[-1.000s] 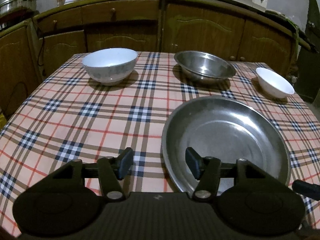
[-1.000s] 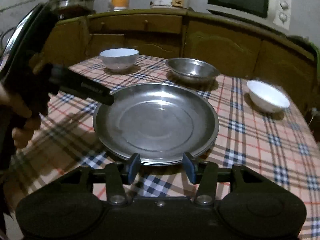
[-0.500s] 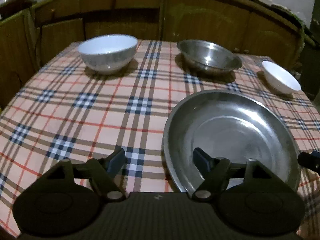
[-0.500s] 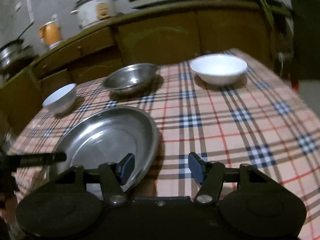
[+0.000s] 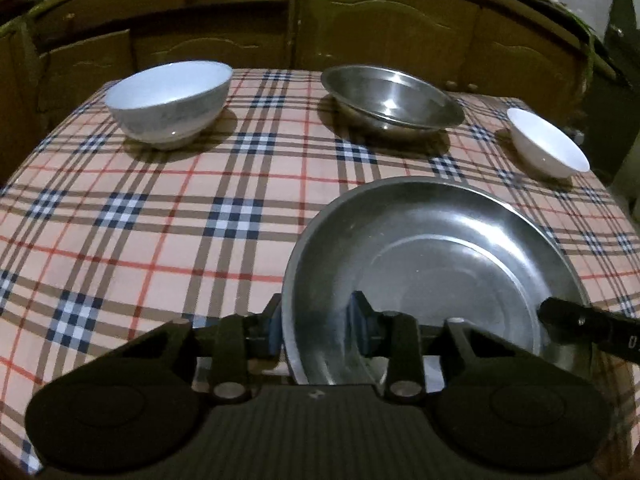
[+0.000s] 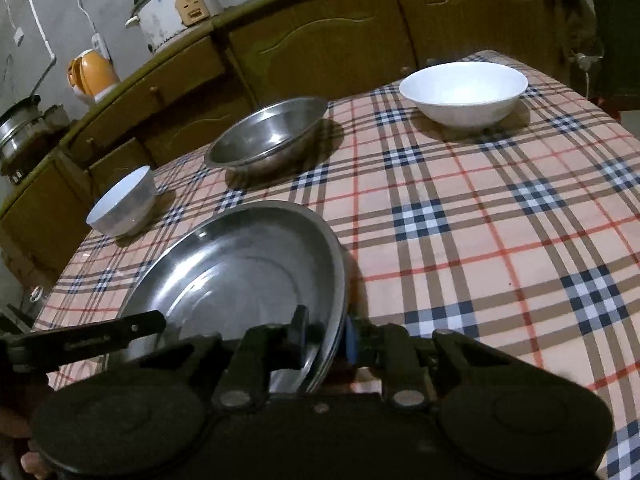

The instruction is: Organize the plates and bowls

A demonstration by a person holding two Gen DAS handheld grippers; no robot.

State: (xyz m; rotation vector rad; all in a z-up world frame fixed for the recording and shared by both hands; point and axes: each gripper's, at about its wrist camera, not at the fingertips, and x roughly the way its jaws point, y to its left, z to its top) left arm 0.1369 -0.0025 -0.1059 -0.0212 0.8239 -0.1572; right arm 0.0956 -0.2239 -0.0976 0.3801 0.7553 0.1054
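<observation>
both jaws have just closed: left gripper (image 5: pixel 316 330) pinches the steel plate (image 5: pixel 436 276) at its near-left rim, right gripper (image 6: pixel 326 338) its near-right rim.

Table's got a plaid tablecloth (image 5: pixel 168 240), peach with navy, brown and red stripes. Behind it runs a row of dark wooden cabinets (image 6: pixel 320 36). Up on the counter: a white rice cooker (image 6: pixel 176 10), an orange kettle (image 6: pixel 93 75) and a steel pot (image 6: pixel 18 136).
</observation>
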